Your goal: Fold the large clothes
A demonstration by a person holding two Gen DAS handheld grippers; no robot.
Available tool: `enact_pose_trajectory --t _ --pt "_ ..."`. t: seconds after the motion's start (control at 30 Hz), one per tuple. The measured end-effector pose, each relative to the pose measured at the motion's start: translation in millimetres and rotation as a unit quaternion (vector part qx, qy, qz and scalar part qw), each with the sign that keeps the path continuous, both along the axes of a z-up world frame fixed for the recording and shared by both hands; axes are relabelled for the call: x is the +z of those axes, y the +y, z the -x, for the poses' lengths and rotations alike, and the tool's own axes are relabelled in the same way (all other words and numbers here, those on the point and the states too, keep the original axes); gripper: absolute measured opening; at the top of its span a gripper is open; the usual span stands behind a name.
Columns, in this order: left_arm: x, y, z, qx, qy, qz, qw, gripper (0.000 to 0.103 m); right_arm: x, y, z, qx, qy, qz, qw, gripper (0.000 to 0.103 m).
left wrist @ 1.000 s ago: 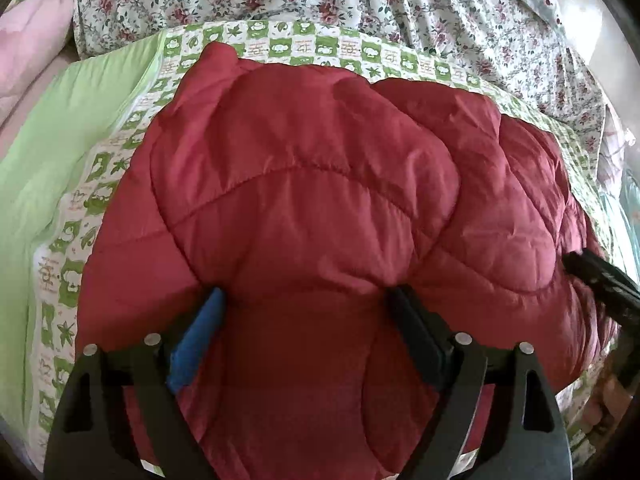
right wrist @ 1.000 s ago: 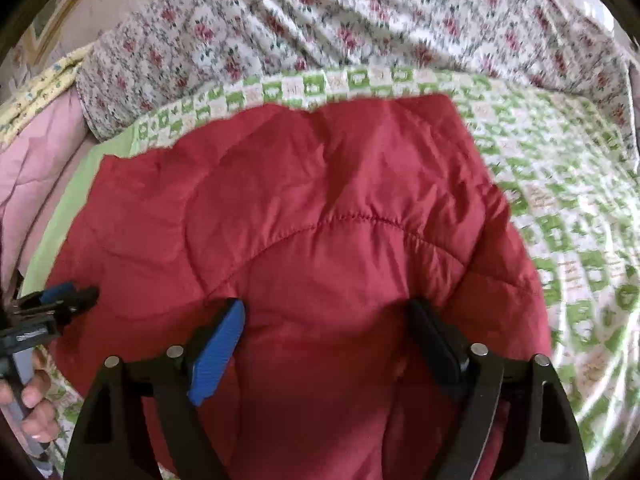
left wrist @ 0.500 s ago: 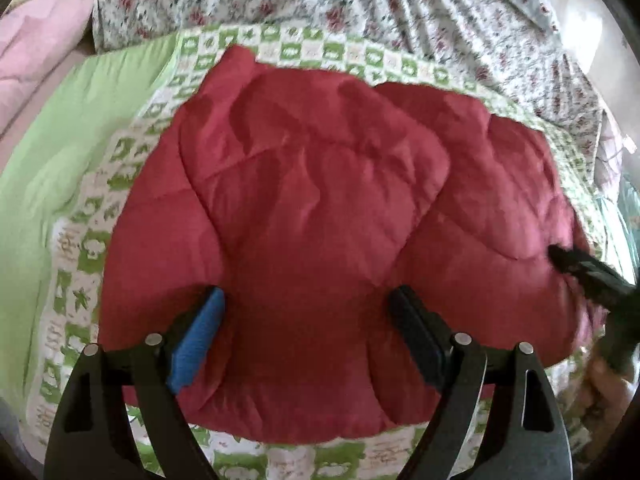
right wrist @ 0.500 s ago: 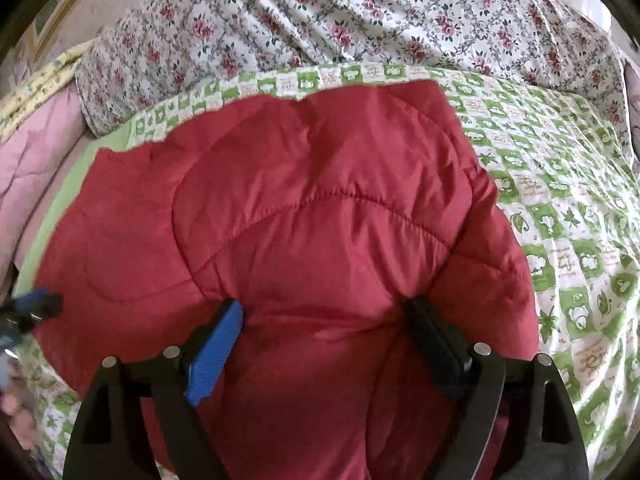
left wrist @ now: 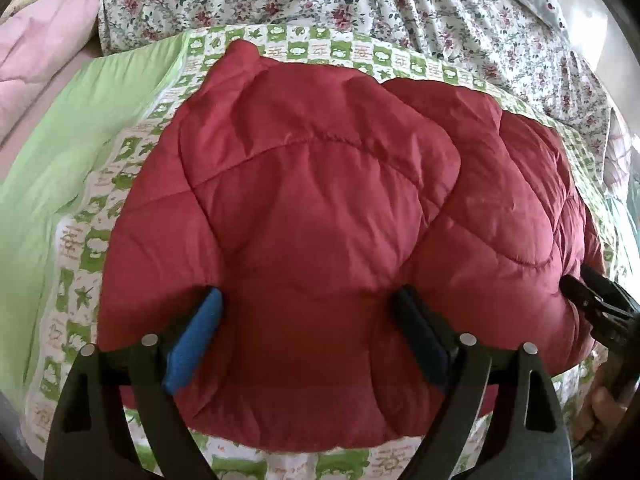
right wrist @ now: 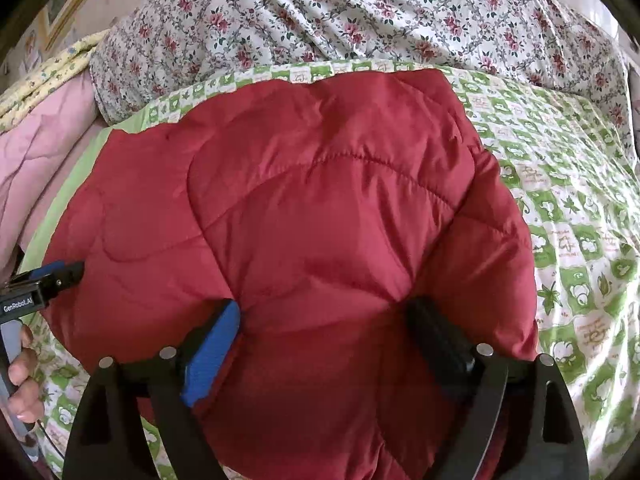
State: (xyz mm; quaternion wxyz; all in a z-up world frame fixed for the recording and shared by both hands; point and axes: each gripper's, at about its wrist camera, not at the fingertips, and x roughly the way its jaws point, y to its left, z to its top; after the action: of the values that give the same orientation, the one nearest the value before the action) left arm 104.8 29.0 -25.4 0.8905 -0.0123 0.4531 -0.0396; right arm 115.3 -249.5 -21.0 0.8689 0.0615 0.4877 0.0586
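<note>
Now, by parts:
Left claw (left wrist: 308,320): its jaws stand wide apart, and a thick bulge of the red quilted jacket (left wrist: 328,216) swells up between the blue finger and the black one. Both fingers press into the padding at their sides. Whether they truly pinch it I cannot tell.
Right claw (right wrist: 324,332): the same stance, with jaws spread and a mound of jacket filling the gap, fabric pushed against both inner faces. Whether it has a real grip I cannot tell.
Jacket from the left claw: it lies ahead of the fingers and spreads out to both sides, folded into a rounded heap. One layer lies over another, its edge running down ahead and to the right.
Jacket from the right claw (right wrist: 320,208): it reaches forward from the fingers with a curved stitched seam ahead, its far edge straight.
Green-checked sheet (left wrist: 84,252): under the jacket, showing to the left of the left claw, beyond the jacket, and to the right of the right claw.
Floral quilt (right wrist: 360,20): bunched beyond the jacket's far edge.
Pink bedding (left wrist: 44,52): far ahead and to the left.
Other claw seen: the right claw's tip touches the jacket's edge at far right of the left view; the left one shows likewise at far left of the right view.
</note>
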Motion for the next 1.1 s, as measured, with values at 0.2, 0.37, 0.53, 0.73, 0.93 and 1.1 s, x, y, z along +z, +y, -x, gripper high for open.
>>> enact_pose_trajectory --t 0.2,0.37,0.53,0.73,0.93,1.1 --pt "13 -1 32 0.002 -0.006 -0.017 0.9998 0.089 33 -1 32 -0.002 -0.026 -0.027 0.999 0.088" --pt "9 2 58 -0.001 0.002 -0.012 0.9999 0.089 50 10 61 0.021 -0.039 -0.031 0.999 0.09" --pt "6 1 76 -0.003 0.011 -0.025 0.9996 0.089 51 18 84 0.034 -0.029 -0.027 0.999 0.09" --pt "5 1 89 -0.003 0.014 -0.038 0.9992 0.089 47 21 109 0.039 -0.013 -0.019 0.999 0.09" --pt "0 -2 99 -0.005 0.02 -0.062 0.9979 0.09 40 22 124 0.044 0.001 -0.018 0.999 0.091" --pt "-5 -4 109 -0.007 0.021 -0.079 0.9967 0.09 32 23 133 0.045 0.01 -0.018 0.999 0.091"
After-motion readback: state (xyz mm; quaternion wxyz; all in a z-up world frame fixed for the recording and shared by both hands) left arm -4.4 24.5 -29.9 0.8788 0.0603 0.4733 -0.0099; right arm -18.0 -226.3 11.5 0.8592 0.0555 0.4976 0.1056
